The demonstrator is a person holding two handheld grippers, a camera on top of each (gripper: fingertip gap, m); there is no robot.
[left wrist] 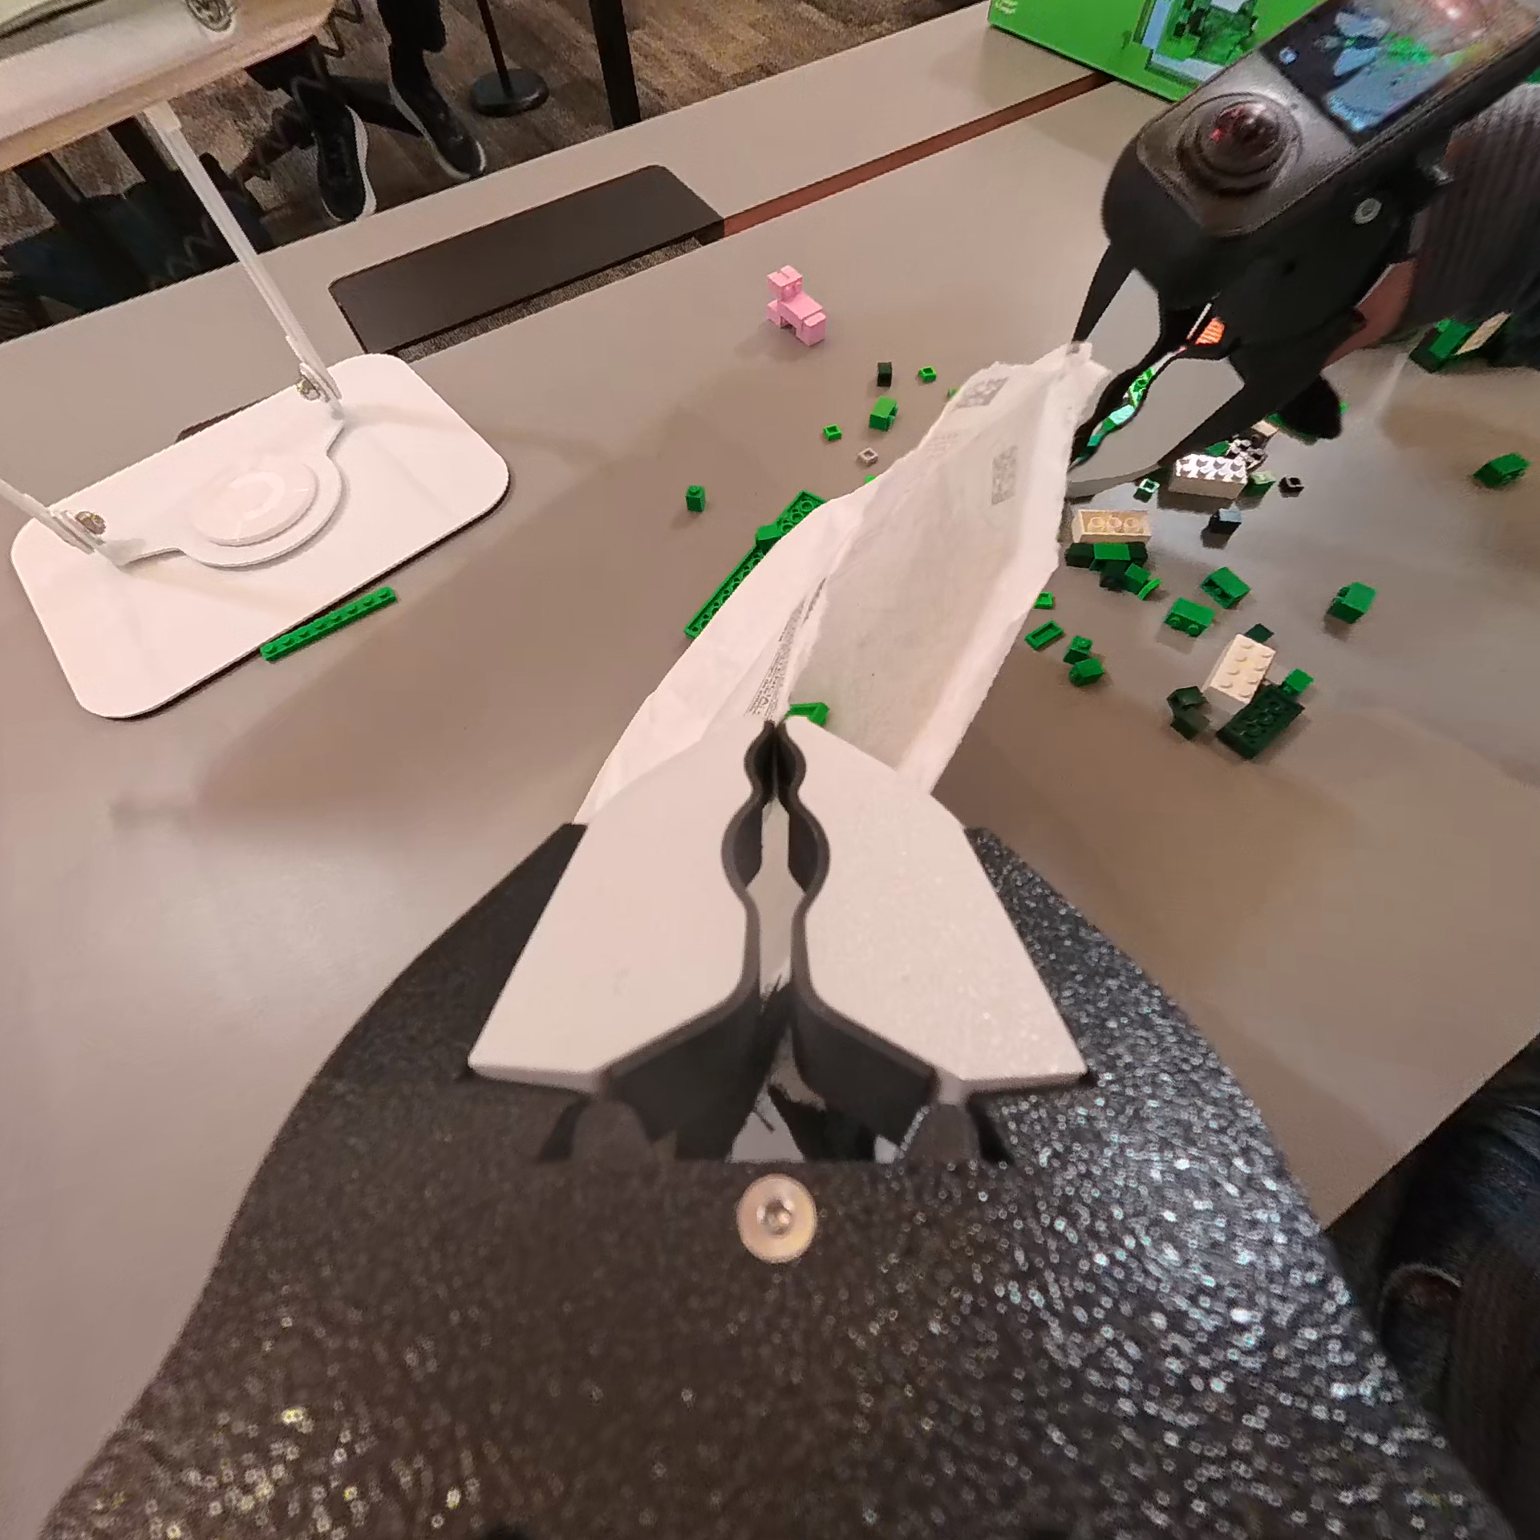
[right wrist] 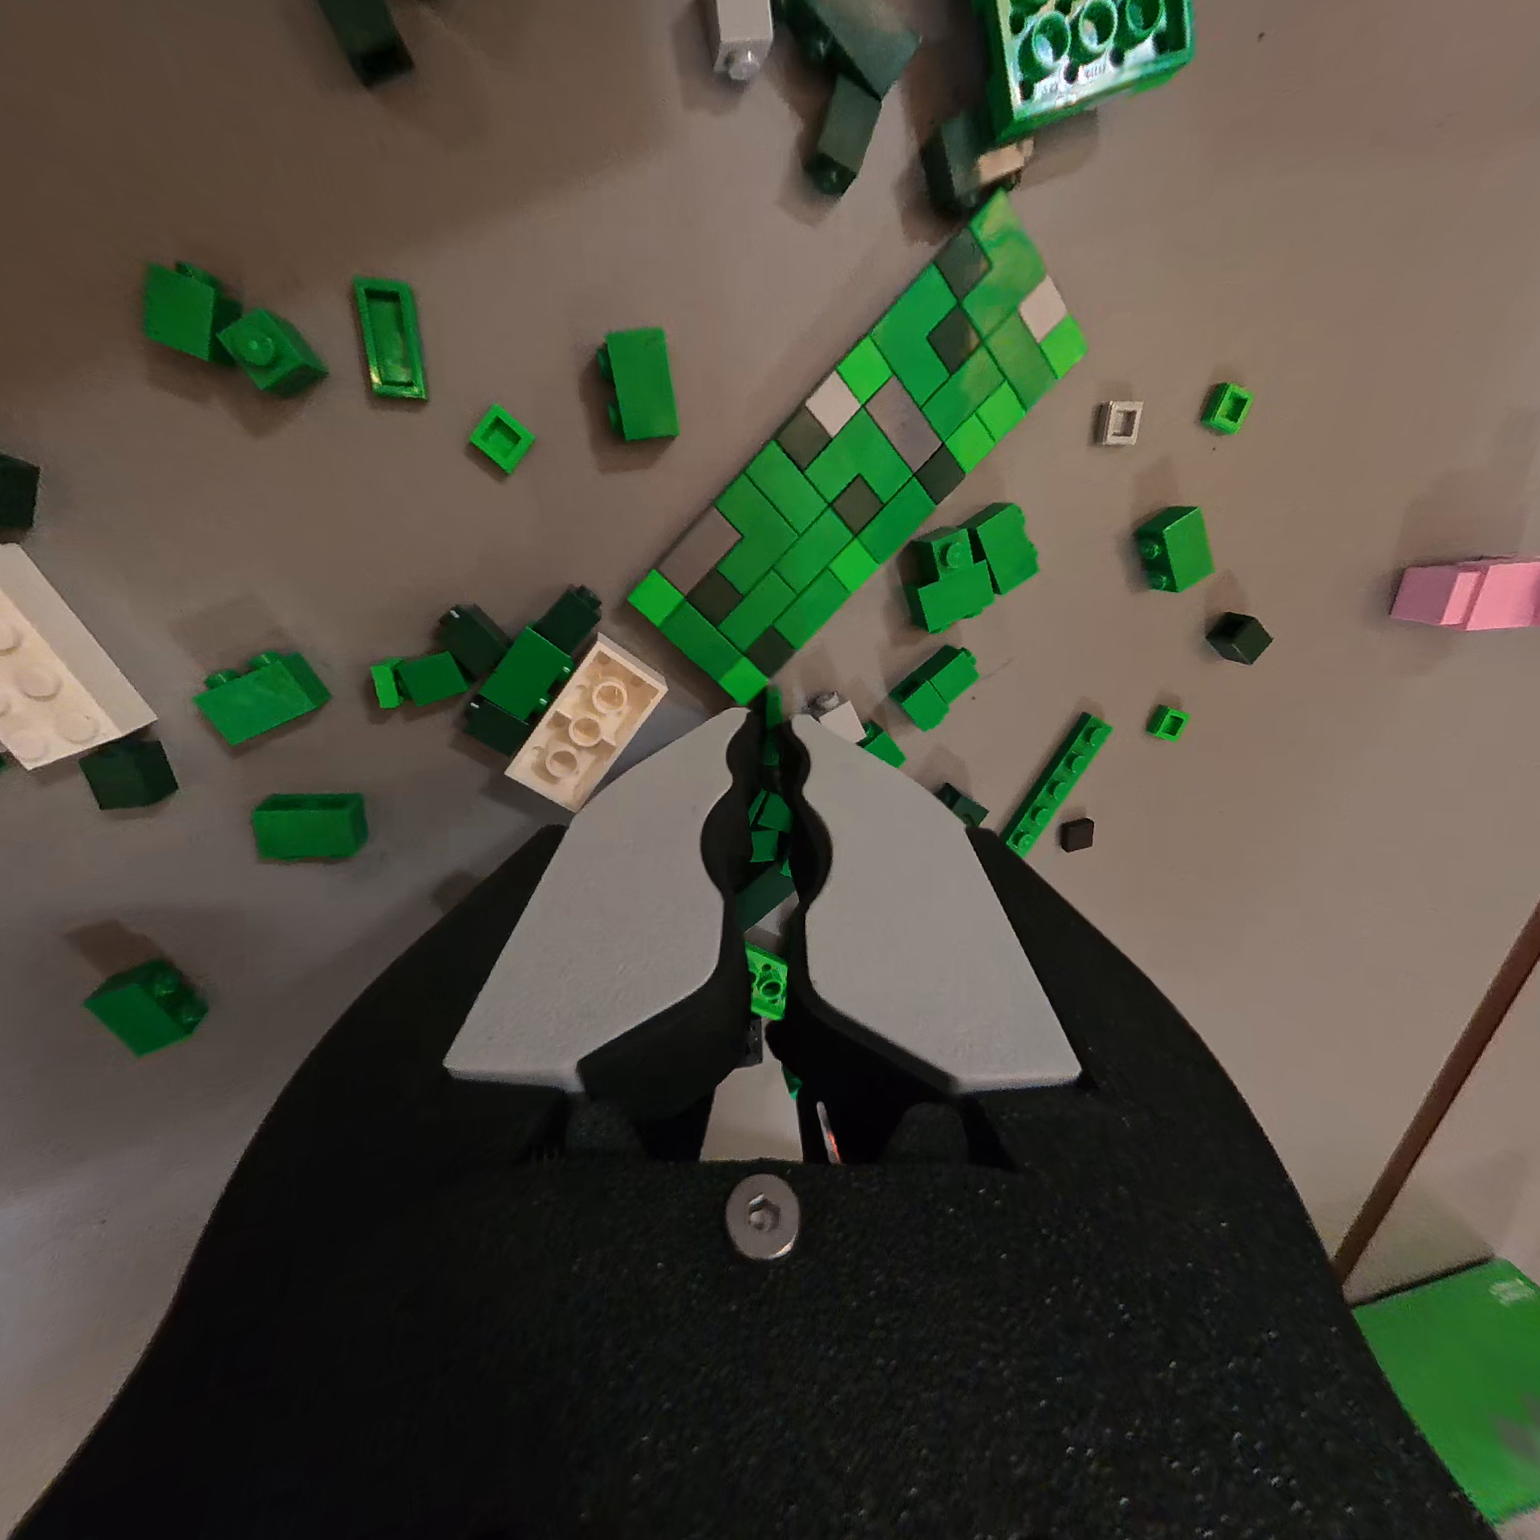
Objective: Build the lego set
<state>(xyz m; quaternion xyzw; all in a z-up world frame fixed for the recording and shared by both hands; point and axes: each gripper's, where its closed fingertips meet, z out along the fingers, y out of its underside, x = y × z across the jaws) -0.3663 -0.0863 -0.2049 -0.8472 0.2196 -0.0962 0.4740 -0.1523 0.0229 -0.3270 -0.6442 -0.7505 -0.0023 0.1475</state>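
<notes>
Two tongs share one white paper bag [left wrist: 908, 575], lifted off the grey counter [left wrist: 417, 817] and stretched between them. Left tongs [left wrist: 777, 737] are clamped shut on the bag's near end, pointing across the counter toward the far right corner. Only the left wrist view shows the bag at full length, torn open along its top. It also shows the right tongs [left wrist: 1083, 350] from outside: a black body with a camera on top, tilted steeply down, one tip touching the bag's far end.

Right wrist view looks almost straight down. Right tongs [right wrist: 771, 721] there are nearly closed, tips just apart, with green pieces visible in the gap behind them. I cannot tell whether they pinch the bag, since no paper shows in this view. Just beyond the tips lies a tiled green plate [right wrist: 858, 467], flat on the counter and set diagonally. Loose green bricks [right wrist: 642, 383] lie scattered around it, with a cream brick [right wrist: 583, 721] studs-down just left of the tips.

Only the left view takes in the white lamp base [left wrist: 250, 533] at the counter's left edge, a long green strip [left wrist: 329, 623] touching its near edge, and the pink pig figure [left wrist: 796, 307] toward the far edge. The green set box [left wrist: 1083, 33] sits at the far right corner.
</notes>
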